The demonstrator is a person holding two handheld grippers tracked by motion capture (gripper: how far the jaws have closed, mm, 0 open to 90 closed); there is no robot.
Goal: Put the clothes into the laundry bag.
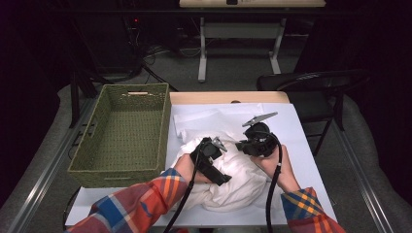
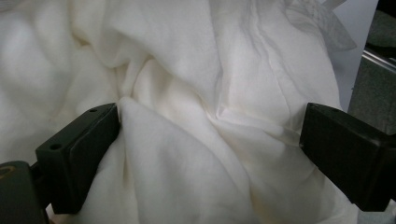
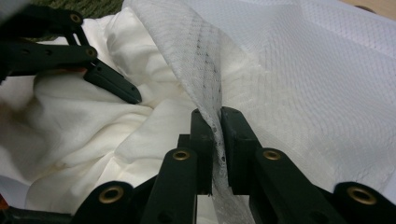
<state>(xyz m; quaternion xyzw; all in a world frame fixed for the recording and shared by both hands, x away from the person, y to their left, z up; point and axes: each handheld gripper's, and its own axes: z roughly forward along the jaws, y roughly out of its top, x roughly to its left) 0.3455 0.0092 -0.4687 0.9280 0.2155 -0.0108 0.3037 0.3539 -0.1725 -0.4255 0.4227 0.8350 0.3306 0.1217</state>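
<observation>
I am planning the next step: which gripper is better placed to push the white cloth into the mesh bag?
Left. The left gripper is open over the white cloth; the right gripper is shut on the mesh bag.

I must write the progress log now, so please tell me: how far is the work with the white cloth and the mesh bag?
Done: the right hand-held gripper is shut on the mesh bag. In hand: the left hand-held gripper is open, jaws pressed into the white cloth. Left: most cloth lies bunched on the table, apparently not yet in the bag; the green basket holds nothing.
</observation>
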